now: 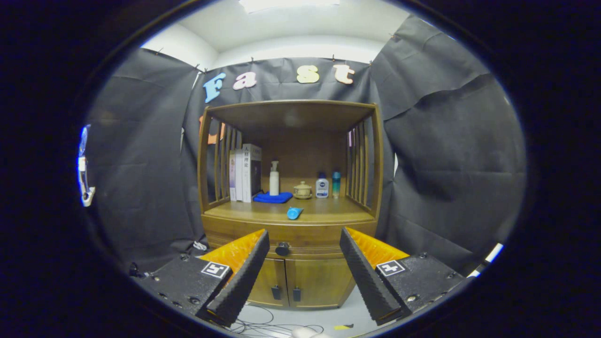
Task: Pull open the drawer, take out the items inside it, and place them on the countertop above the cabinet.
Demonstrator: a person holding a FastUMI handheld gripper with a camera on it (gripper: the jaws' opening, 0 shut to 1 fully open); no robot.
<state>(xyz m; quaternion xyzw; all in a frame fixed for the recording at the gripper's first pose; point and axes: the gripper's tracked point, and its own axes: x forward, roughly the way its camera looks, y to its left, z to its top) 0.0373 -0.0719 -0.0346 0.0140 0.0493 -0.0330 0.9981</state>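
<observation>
A wooden cabinet (324, 277) stands ahead of me against the booth wall. Its drawer (300, 234) is shut, with a dark round knob (282, 249) seen between my fingers and nearer the left one. On the countertop (328, 213) above it lies a blue cylinder-shaped item (294, 213) on its side. My gripper (304, 272) is open, well back from the cabinet, with nothing between its fingers. What is inside the drawer is hidden.
On the back of the countertop stand books (244, 172), a white pump bottle (274, 178) on a blue cloth (273, 197), a small lidded pot (302, 190) and two small bottles (327, 185). Two lower doors (286, 281) are closed. Cables (263, 324) lie on the floor.
</observation>
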